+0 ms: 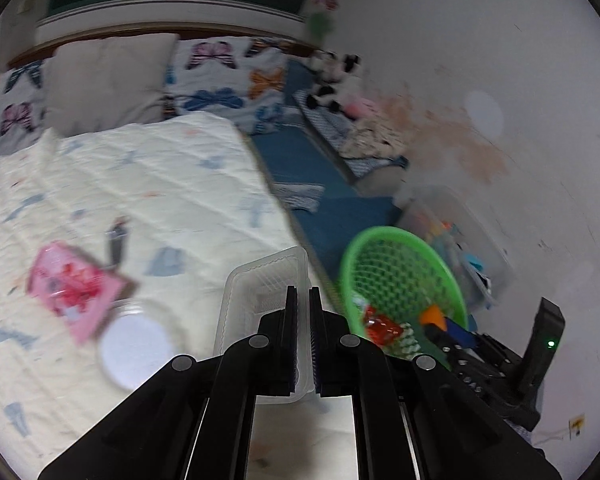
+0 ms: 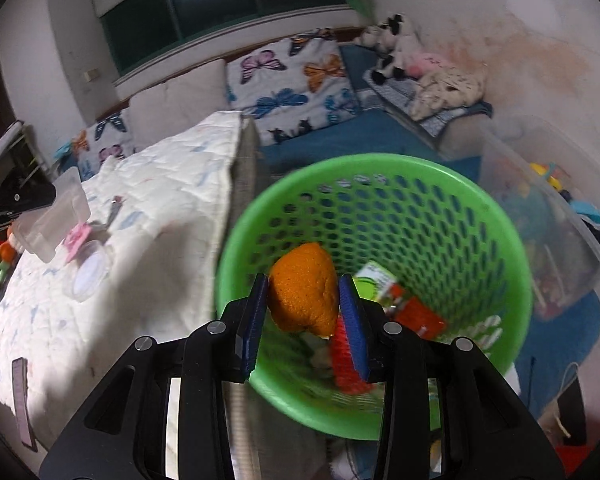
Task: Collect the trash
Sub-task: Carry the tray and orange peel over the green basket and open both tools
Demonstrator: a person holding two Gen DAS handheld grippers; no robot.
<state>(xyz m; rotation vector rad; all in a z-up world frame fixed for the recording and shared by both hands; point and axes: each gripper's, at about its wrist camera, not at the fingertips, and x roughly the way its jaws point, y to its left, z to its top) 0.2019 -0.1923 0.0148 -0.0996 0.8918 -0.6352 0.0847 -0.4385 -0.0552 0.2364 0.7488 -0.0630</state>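
Right now the left gripper [image 1: 303, 300] is clamped on the wall of a clear plastic tray [image 1: 260, 300], held above the white quilt [image 1: 140, 184]. Just right of the bed stands a green basket [image 2: 380, 172]. Over it the right gripper [image 2: 304, 304] holds an orange peel [image 2: 304, 288] between its pads. Wrappers [image 2: 416, 312] lie inside the basket.

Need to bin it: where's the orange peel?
Right wrist view, centre: the orange peel sits between the right gripper fingers, above the green basket.
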